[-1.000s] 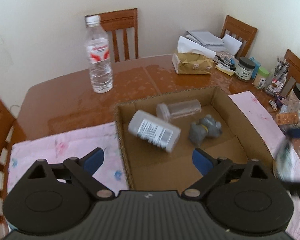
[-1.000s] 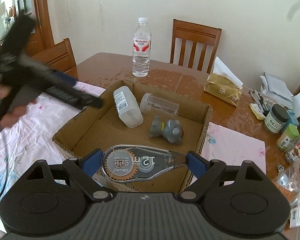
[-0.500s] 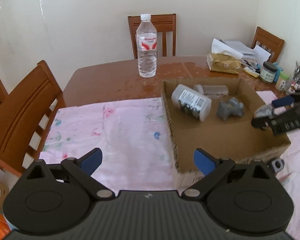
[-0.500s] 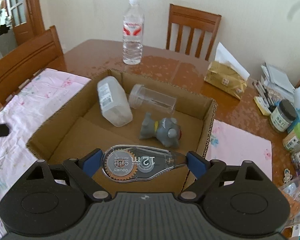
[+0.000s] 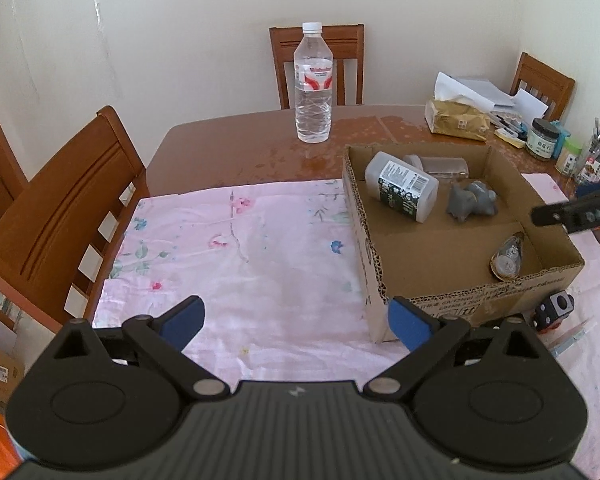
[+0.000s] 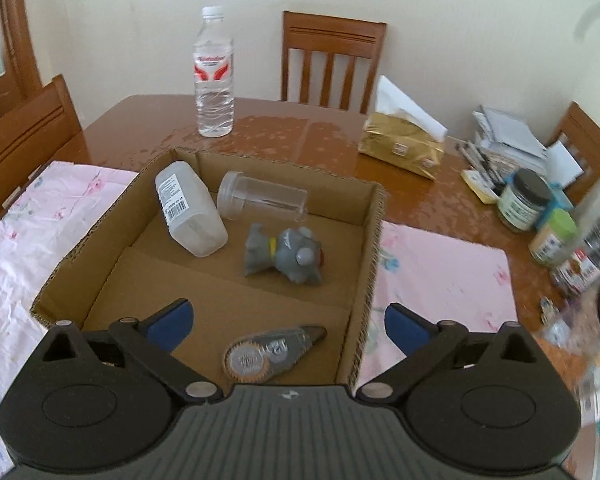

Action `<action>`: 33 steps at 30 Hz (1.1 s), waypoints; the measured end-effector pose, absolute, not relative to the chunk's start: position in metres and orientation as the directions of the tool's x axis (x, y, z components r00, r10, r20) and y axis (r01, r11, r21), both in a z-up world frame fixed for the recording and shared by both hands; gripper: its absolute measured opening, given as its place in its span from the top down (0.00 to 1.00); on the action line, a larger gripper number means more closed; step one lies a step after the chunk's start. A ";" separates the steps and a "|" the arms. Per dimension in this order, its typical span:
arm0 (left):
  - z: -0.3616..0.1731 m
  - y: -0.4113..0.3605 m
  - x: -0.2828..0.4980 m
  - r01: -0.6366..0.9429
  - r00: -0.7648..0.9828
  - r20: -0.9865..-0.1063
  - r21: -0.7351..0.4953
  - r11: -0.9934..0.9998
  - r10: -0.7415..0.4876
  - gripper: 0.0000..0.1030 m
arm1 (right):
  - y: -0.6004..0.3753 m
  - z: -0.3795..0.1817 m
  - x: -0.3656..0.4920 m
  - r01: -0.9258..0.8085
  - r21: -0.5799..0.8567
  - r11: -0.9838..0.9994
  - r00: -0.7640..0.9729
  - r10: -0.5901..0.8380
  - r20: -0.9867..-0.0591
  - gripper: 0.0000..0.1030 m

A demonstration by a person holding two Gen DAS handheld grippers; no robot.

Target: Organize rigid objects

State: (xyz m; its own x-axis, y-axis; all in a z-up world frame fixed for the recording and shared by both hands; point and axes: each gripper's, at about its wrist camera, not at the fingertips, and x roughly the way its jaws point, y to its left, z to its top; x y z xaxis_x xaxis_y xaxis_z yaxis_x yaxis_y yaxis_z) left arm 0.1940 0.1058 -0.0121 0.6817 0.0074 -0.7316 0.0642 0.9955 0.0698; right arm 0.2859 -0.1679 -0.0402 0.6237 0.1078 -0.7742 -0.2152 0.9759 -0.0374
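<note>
The tape lies flat on the box floor, in the near right corner as my right camera sees it, its tip pointing toward the right wall; I see it again from the left camera, close to that same wall. My right gripper hangs just above and behind it with its blue fingers spread wide, holding nothing. In the left view one dark finger of that gripper reaches in over the box's right rim. Farther back in the box a white bottle lies on its side, a clear jar lies beside it against the back wall, and a grey toy lies just in front of the jar. My left gripper is also spread open and empty, over the pink cloth to the left of the box, with its right finger near the box's front left corner. The box sits on the cloth on a brown table. A water bottle stands upright behind the box, well apart from it. A tissue pack and several jars crowd the table's right side, and a small black cube sits just outside the box's front wall.
</note>
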 end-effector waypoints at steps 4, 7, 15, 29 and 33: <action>-0.013 0.105 0.192 0.068 0.681 -0.732 0.056 0.996 -0.005 0.05 | -0.178 -0.041 0.263 -0.166 -0.050 0.985 0.623 0.065 -0.780 0.00; -0.014 0.103 0.190 0.080 0.681 -0.732 0.044 0.996 -0.022 0.05 | -0.187 -0.051 0.246 -0.130 -0.049 0.990 0.602 0.039 -0.797 0.00; -0.025 0.095 0.181 0.125 0.651 -0.757 0.038 0.991 -0.053 0.05 | -0.194 -0.078 0.200 -0.087 -0.043 0.995 0.552 0.013 -0.834 0.00; -0.034 0.086 0.170 0.195 0.619 -0.777 0.013 0.981 -0.113 0.05 | -0.178 -0.098 0.195 -0.067 -0.008 0.998 0.497 0.026 -0.867 0.00; -0.039 0.089 0.169 0.195 0.611 -0.783 0.010 0.981 -0.114 0.05 | -0.184 -0.105 0.182 -0.057 -0.008 0.998 0.460 0.019 -0.888 0.00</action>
State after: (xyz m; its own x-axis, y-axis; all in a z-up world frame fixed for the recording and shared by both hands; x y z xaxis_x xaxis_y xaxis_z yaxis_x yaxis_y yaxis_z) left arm 0.1692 0.0886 -0.0391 0.6111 -0.1136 -0.7834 0.1948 0.9808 0.0096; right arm 0.1825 -0.1839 -0.1052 0.4598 0.0189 -0.8878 -0.0566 0.9984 -0.0081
